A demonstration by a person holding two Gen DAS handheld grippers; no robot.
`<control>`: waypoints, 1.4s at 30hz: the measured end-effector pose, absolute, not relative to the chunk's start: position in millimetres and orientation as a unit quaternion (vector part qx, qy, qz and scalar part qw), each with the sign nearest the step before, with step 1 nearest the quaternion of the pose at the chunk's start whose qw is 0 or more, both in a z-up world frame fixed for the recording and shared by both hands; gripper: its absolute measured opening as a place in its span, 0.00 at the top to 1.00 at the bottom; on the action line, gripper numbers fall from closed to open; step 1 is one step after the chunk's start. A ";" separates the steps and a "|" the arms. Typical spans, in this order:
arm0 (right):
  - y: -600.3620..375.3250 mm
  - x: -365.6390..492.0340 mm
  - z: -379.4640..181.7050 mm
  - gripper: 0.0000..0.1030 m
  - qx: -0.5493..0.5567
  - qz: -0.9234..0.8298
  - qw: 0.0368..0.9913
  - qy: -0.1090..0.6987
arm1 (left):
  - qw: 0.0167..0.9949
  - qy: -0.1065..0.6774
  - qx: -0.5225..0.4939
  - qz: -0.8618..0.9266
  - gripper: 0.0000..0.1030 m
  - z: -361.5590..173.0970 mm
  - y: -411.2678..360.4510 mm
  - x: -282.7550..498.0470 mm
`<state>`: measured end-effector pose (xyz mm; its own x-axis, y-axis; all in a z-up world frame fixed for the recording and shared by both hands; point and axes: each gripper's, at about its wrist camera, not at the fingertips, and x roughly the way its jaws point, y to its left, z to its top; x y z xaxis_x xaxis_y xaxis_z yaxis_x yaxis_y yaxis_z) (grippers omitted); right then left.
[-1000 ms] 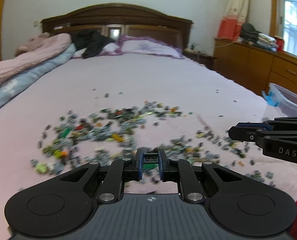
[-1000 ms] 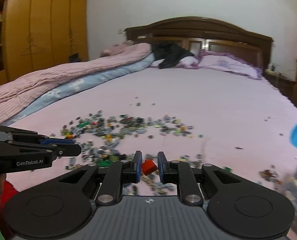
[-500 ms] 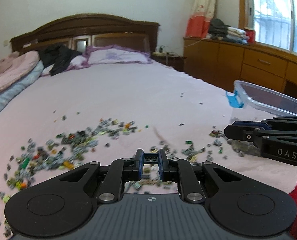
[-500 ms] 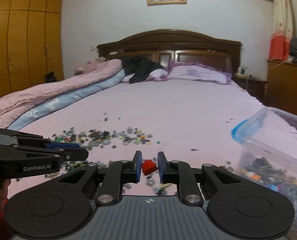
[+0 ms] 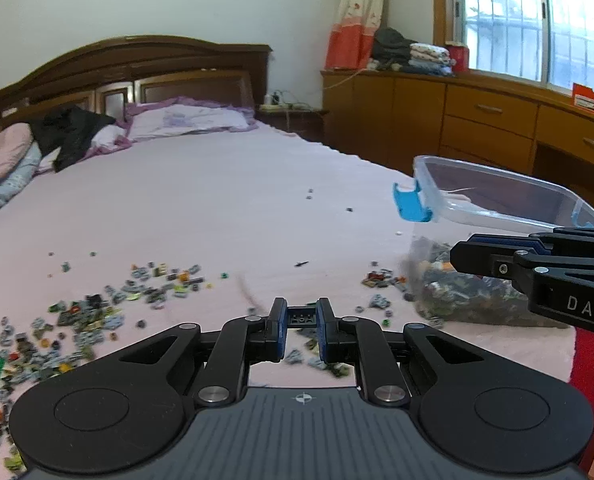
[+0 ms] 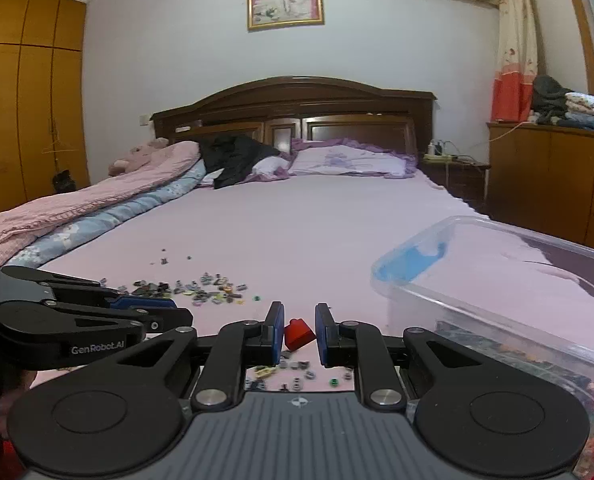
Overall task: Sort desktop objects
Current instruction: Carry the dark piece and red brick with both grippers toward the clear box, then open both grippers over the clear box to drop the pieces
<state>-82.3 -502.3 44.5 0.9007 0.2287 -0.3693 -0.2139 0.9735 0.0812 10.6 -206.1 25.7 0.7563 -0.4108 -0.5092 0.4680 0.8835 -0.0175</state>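
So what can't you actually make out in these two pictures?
- Scattered small pieces, left wrist view: blurred, too small to identify.
- Clear plastic bin, right wrist view: cut off by the right edge; cloudy wall obscures its contents.
- Red brick: right gripper hides its sides.

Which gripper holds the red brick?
The right gripper holds the red brick; the left gripper grips a dark grey studded brick instead.

Small bricks [image 5: 85,320] on bed too tiny, blurred to identify; clear bin [image 6: 497,304] cut off at right edge.
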 end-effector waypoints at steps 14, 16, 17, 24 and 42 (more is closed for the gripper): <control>-538.4 -88.7 49.2 0.82 0.018 0.065 0.983 0.172 | 0.931 0.244 0.054 -0.267 0.84 33.1 -240.1 30.8; -544.0 -89.5 50.2 0.83 0.018 0.057 0.984 0.168 | 0.931 0.240 0.054 -0.271 0.84 35.4 -246.2 32.5; -548.2 -91.2 51.0 0.83 0.019 0.053 0.984 0.166 | 0.930 0.238 0.055 -0.274 0.84 36.6 -249.5 33.4; -574.1 -100.4 54.2 0.82 0.025 0.022 0.988 0.154 | 0.927 0.221 0.066 -0.296 0.84 46.6 -271.9 34.3; -612.4 -114.1 52.3 0.83 0.037 -0.027 0.990 0.137 | 0.917 0.177 0.089 -0.348 0.84 68.4 -328.9 28.7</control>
